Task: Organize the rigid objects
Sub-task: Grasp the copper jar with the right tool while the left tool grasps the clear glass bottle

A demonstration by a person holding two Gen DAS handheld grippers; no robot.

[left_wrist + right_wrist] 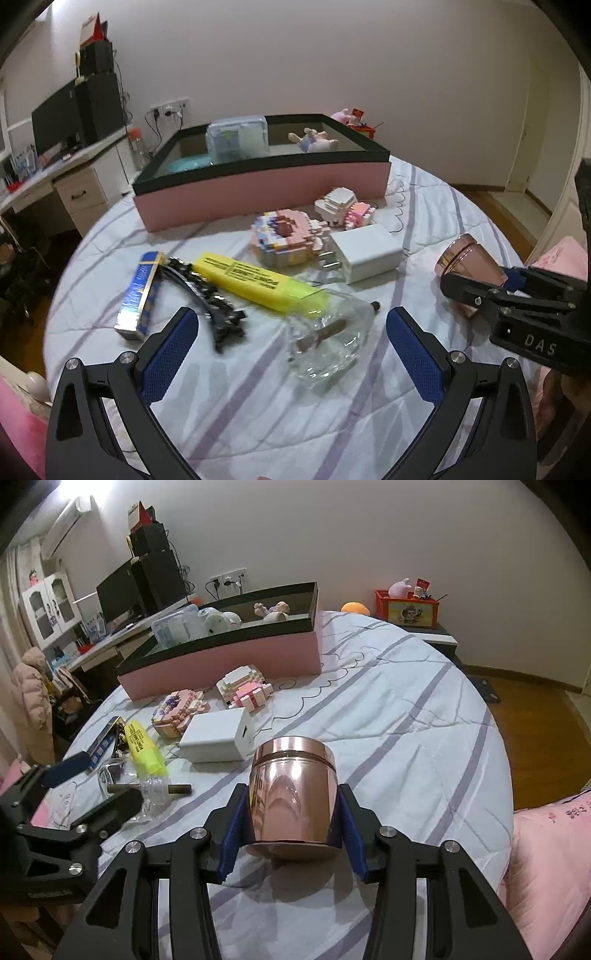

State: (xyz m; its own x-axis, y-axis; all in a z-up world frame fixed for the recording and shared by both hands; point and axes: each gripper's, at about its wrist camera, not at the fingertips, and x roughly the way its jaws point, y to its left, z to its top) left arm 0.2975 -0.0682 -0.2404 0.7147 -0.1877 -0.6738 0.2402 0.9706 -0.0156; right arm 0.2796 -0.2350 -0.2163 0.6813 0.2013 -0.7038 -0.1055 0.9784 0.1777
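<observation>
One big pink box (236,657) w/ black rim sits at the far side of the bed, already part-filled, so it looks like the drop-off spot. Right gripper (293,819) is clamped on the rose-gold tin (293,786), pads on opp. sides, prob. for carrying it there. Left gripper (291,339) is spread wide and empty, straddling the clear glass piece (325,339) near the yellow highlighter (255,280), likely next pick.

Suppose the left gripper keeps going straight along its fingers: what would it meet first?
Most likely the clear glass piece lying on the bedspread between the open left gripper fingers; depth is uncertain.
</observation>
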